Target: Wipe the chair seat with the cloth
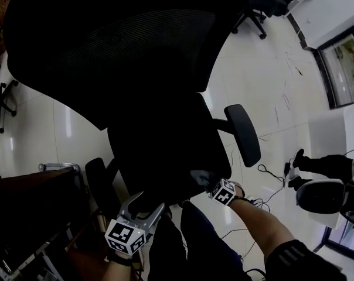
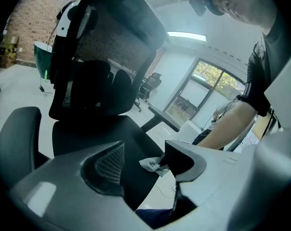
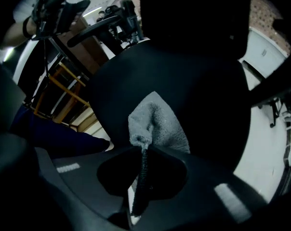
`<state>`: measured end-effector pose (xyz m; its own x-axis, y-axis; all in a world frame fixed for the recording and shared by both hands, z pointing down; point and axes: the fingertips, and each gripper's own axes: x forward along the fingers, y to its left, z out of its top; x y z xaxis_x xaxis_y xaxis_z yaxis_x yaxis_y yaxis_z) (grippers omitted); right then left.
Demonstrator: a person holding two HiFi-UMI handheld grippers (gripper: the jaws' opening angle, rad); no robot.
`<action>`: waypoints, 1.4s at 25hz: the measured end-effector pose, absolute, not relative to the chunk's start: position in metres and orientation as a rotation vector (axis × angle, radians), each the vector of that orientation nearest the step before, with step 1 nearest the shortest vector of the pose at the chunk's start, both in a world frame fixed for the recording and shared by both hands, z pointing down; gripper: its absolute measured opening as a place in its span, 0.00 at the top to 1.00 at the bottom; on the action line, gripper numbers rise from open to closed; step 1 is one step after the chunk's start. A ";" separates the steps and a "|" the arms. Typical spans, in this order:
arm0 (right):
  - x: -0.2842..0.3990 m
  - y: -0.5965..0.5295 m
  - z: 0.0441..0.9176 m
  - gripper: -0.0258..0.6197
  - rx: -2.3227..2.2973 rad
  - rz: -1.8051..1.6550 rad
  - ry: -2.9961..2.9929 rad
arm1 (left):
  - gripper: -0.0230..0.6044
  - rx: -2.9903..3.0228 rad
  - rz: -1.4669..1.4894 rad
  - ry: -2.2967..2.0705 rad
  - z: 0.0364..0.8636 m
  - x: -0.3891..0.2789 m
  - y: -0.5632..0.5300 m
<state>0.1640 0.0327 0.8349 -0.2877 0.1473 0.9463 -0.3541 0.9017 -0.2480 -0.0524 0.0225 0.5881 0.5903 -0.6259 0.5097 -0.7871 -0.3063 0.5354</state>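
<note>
The black office chair's seat (image 1: 159,148) fills the middle of the head view, under its mesh backrest (image 1: 118,40). A grey cloth (image 3: 157,121) lies spread on the seat (image 3: 184,81), its near end bunched between the jaws of my right gripper (image 3: 143,148), which is shut on it. In the head view the right gripper (image 1: 203,180) is at the seat's front right edge. My left gripper (image 1: 145,208) hovers at the front left edge, open and empty. The left gripper view shows the cloth (image 2: 152,165) beyond the left gripper (image 2: 143,170).
Padded armrests stand on both sides of the seat (image 1: 244,133) (image 1: 98,183). Cables (image 1: 271,177) trail over the white tiled floor at the right. A wooden rack (image 3: 63,88) is near the chair. Another chair base (image 1: 253,16) stands at the back.
</note>
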 end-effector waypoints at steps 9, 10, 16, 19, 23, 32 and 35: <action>0.207 0.010 0.822 0.93 0.283 0.527 -1.766 | 0.51 2.049 0.259 -1.117 0.577 -0.026 0.011; 0.202 0.008 0.815 0.93 0.297 0.540 -1.793 | 0.51 2.047 0.260 -1.124 0.575 -0.026 0.011; 0.137 -0.027 0.710 0.93 0.421 0.681 -2.117 | 0.51 2.038 0.253 -1.213 0.529 -0.030 0.014; 0.118 -0.037 0.635 0.93 0.459 0.688 -2.275 | 0.51 2.053 0.222 -1.279 0.484 -0.035 0.019; 0.107 -0.033 0.537 0.93 0.470 0.679 -2.429 | 0.51 2.091 0.176 -1.352 0.423 -0.036 0.040; 0.127 0.077 0.330 0.93 0.566 0.500 -2.810 | 0.51 2.362 0.078 -1.467 0.283 -0.008 0.170; 0.148 0.131 0.292 0.93 0.624 0.403 -2.909 | 0.51 2.457 0.061 -1.464 0.272 0.017 0.230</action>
<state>0.1475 0.1309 0.2923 -0.9042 -0.3823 0.1902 -0.4197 0.8780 -0.2301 0.0173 0.2303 0.2725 0.4856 -0.8560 0.1776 -0.8677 -0.4473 0.2169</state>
